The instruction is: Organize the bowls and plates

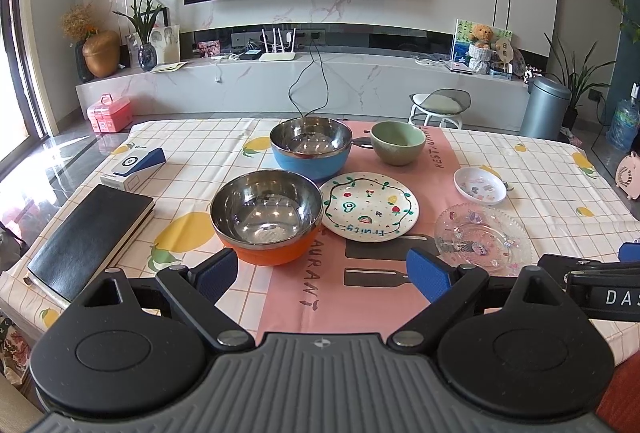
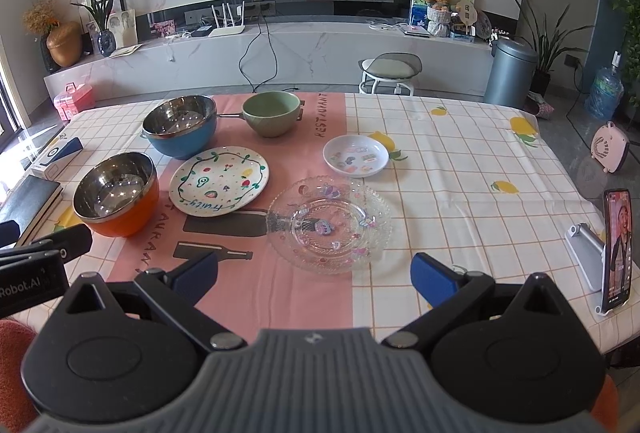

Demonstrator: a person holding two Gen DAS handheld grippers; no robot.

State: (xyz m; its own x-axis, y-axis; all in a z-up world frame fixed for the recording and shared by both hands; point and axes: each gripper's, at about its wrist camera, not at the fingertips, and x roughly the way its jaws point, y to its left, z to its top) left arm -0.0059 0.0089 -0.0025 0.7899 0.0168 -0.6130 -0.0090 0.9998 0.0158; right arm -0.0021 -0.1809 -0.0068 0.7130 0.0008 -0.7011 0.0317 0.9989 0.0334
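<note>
On the table stand an orange steel bowl (image 1: 267, 217) (image 2: 116, 195), a blue steel bowl (image 1: 311, 147) (image 2: 180, 131), a green bowl (image 1: 397, 142) (image 2: 271, 113), a painted fruit plate (image 1: 370, 206) (image 2: 219, 180), a small white dish (image 1: 480, 185) (image 2: 355, 155) and a clear glass plate (image 1: 483, 239) (image 2: 329, 223). My left gripper (image 1: 322, 275) is open and empty, just short of the orange bowl and fruit plate. My right gripper (image 2: 316, 277) is open and empty, just short of the glass plate.
A black book (image 1: 90, 233) and a blue-white box (image 1: 134, 167) lie at the table's left. A phone on a stand (image 2: 614, 249) is at the right edge. A stool (image 2: 390, 69) and a grey bin (image 2: 510, 71) stand beyond the table.
</note>
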